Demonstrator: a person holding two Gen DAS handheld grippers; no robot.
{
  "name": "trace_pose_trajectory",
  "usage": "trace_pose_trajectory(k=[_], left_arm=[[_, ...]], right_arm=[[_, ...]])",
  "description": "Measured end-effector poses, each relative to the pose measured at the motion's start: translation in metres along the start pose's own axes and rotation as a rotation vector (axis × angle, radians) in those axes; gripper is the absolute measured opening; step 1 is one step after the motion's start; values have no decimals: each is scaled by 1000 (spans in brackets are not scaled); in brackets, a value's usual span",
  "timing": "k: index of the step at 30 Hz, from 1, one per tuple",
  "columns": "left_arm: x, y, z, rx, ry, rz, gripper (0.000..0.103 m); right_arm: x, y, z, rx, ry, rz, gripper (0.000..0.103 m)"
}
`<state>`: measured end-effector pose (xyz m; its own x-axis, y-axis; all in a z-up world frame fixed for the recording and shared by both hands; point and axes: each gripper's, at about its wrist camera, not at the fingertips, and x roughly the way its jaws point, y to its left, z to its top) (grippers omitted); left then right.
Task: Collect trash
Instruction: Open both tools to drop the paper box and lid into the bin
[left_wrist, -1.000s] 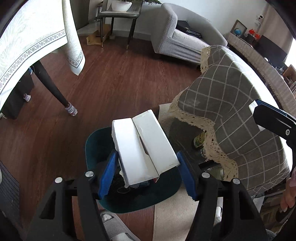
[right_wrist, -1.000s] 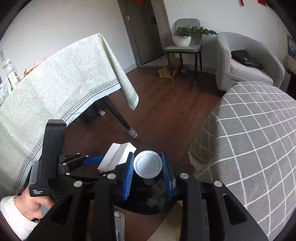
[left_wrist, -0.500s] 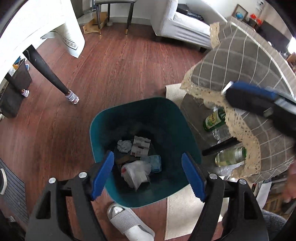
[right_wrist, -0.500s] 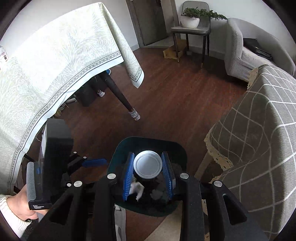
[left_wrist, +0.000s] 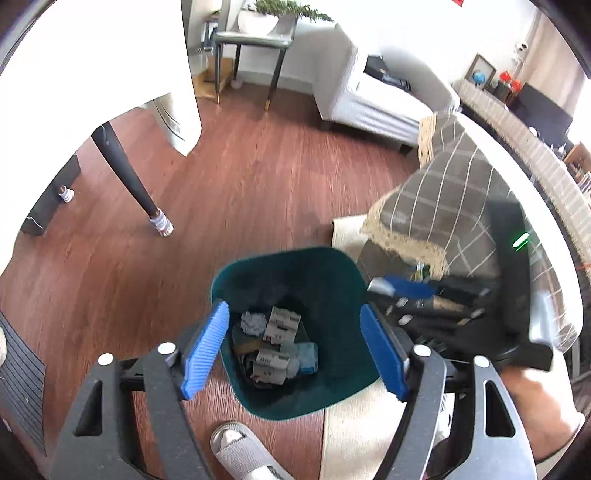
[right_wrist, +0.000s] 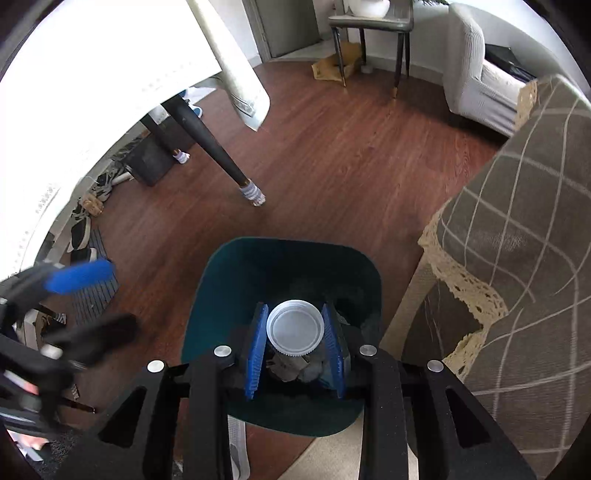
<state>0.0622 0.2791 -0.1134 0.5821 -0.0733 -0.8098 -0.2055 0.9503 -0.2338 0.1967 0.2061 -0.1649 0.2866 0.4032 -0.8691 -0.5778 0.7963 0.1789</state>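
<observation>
A dark teal trash bin (left_wrist: 332, 387) stands on the wood floor and holds several pieces of paper trash (left_wrist: 275, 343). My left gripper (left_wrist: 291, 350) is open and empty, above the bin's near side. My right gripper (right_wrist: 295, 336) is shut on a bottle with a white cap (right_wrist: 295, 326) and holds it over the bin (right_wrist: 221, 295). The right gripper also shows blurred at the bin's right in the left wrist view (left_wrist: 443, 295).
A low table under a checked grey cloth (right_wrist: 517, 240) stands right of the bin. A dining table leg (right_wrist: 214, 144) under a pale tablecloth is to the left. A grey slipper (left_wrist: 247, 454) lies by the bin's near edge. A beige rug (left_wrist: 354, 435) lies under the bin's right side.
My left gripper dropped the white carton into the bin and stays open. My right gripper moved over the bin with the bottle.
</observation>
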Motion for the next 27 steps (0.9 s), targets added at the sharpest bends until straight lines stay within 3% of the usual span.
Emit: trace_pose_trajectory(k=[7,9,11,15,20,24,27], left_arm=[[-25,-6,12,11,-84,0,59],[-33,-10,15,37,-107,8,51],[-43,-17,18,76,-142,29,50],[-56,-26,27,95,-187,39,50],[-80,-36,33,118,-237,28,51],[-102,-42,37,110,-270,9,51],[-122,-45,32,86,-301,-9,61]], right_arm=[[31,-3,-19,-4,109,-13,31],[34,-2,-23,-14,126,-21,31],[35,-2,-26,-17,134,-19,31],[32,0,-30,-52,132,-22,52],[17,2,-32,-81,120,-28,52],[-17,8,-32,-111,46,-18,52],[-53,9,-31,-111,-35,-19,52]])
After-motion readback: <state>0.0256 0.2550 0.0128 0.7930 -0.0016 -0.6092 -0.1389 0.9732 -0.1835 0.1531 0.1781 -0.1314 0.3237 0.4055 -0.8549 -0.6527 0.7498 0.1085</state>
